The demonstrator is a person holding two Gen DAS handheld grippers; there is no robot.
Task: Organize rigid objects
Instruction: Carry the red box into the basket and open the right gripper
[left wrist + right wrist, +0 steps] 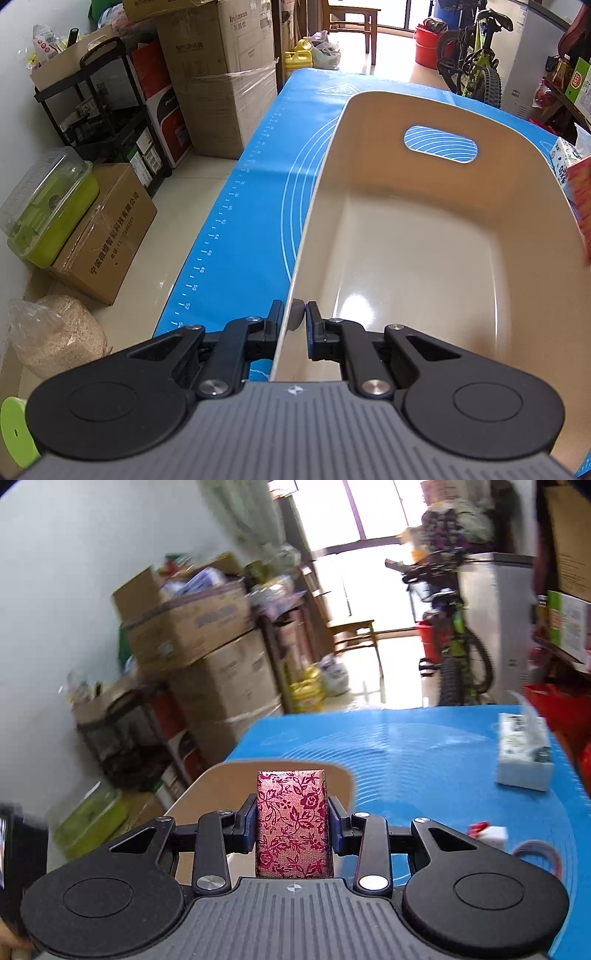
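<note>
At lower centre of the left wrist view, the left gripper [294, 318] pinches the near wall of a beige bin [417, 258] on the blue mat [236, 206]. Only the right wrist view shows the right gripper [291, 825] clamped on a red floral box [292, 823], above the bin, and a tissue box [524, 753] at right.

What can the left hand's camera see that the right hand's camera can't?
Only the left wrist view shows inside the beige bin: nothing lies in it. The left gripper pinches its side wall.

Only the right wrist view shows the right gripper holding a pink flowered box, plus a tissue box on the mat.

Both show the bin, the blue mat, stacked cardboard boxes and a green bicycle.
</note>
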